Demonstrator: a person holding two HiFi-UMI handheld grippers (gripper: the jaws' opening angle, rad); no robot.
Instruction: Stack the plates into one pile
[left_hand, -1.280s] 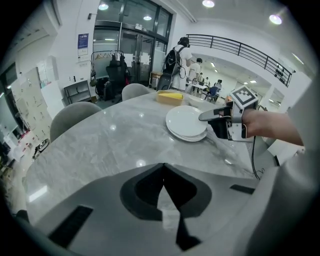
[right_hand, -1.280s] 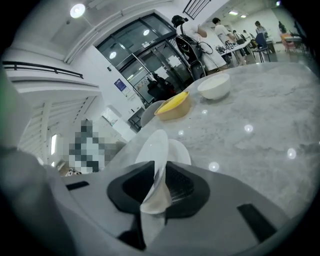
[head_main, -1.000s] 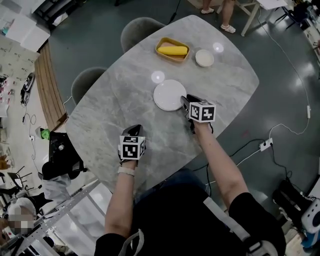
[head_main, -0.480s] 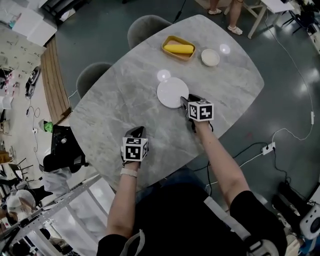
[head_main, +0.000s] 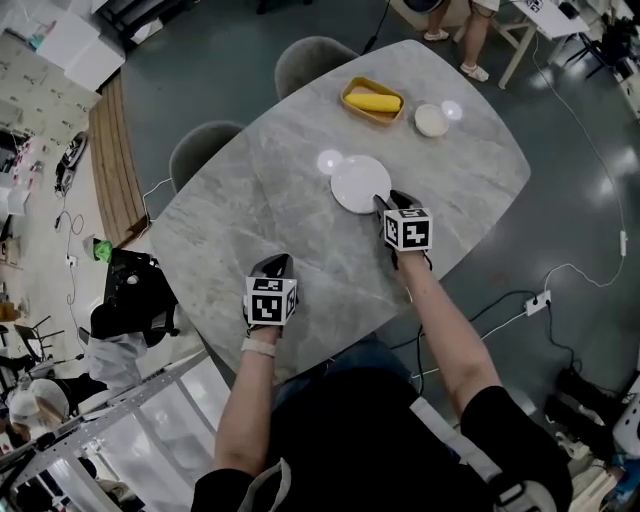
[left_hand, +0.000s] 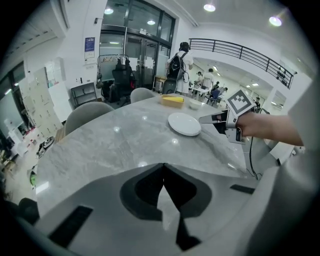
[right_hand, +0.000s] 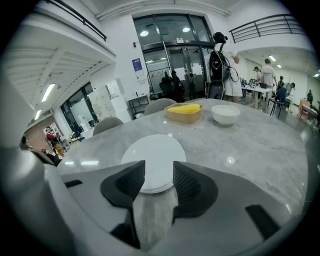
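Observation:
A white plate (head_main: 361, 184) lies flat on the grey marble table (head_main: 250, 220), right of its middle. My right gripper (head_main: 385, 205) sits at the plate's near rim. In the right gripper view its jaws stand apart, and the plate (right_hand: 154, 159) rests just beyond them with its near rim in the gap, not touching the pads. My left gripper (head_main: 277, 264) hovers over bare table near the front edge, well away from the plate. Its jaws meet tip to tip (left_hand: 163, 167) with nothing in them. From there the plate (left_hand: 184, 123) and my right gripper (left_hand: 209, 119) show across the table.
At the far side, a yellow tray (head_main: 373, 100) holding something yellow stands next to a small white bowl (head_main: 432, 120). Two grey chairs (head_main: 318, 55) (head_main: 200, 150) are tucked in at the table's far left. People stand in the background.
Both grippers have drawn back slightly from the plate toward the near table edge. The head view has shifted a little. The plate has not moved.

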